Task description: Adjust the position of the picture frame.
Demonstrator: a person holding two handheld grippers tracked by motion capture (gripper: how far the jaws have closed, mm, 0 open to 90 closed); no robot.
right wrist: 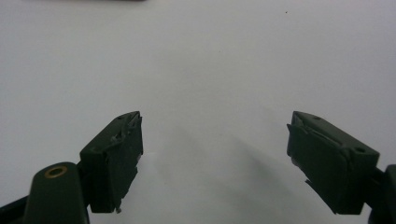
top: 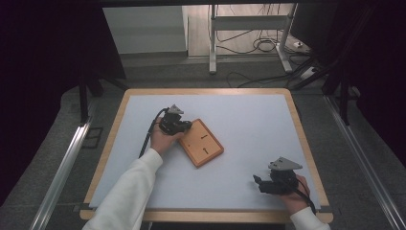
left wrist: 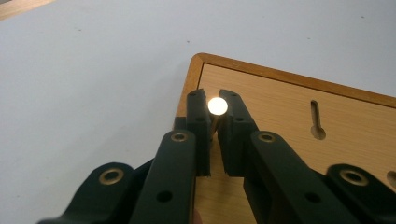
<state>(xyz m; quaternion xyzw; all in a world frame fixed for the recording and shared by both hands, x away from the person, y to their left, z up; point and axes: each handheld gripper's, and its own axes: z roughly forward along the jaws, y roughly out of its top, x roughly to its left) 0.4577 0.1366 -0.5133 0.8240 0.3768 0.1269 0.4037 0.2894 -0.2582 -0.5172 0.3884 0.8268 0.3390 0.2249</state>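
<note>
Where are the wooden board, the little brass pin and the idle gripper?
Wooden board (top: 205, 146), high view, its flat top face.
Brass pin (left wrist: 217, 106), left gripper view, its shiny round end between the jaws.
Right gripper (right wrist: 212, 149), right gripper view, midway between its open fingertips.

The flat rectangular wooden board (left wrist: 299, 135) has a fine, straight grain and a smooth satin finish, with a darker, slightly glossy rounded edge strip and slots cut cleanly through its face. The small brass-coloured metal pin (left wrist: 217, 106) has a polished end that shines bright. The left gripper (left wrist: 214, 108) is matt black plastic, its arms smooth, with small brass-coloured metal eyelets set in them; the right gripper (right wrist: 212, 154) is the same matt black plastic, the fingers (right wrist: 114, 158) scuffed along the edges. The desk (top: 249, 120) has a smooth, matt pale grey-white top with a light wood rim. The person's sleeve (top: 129, 191) is soft white cloth.
</note>
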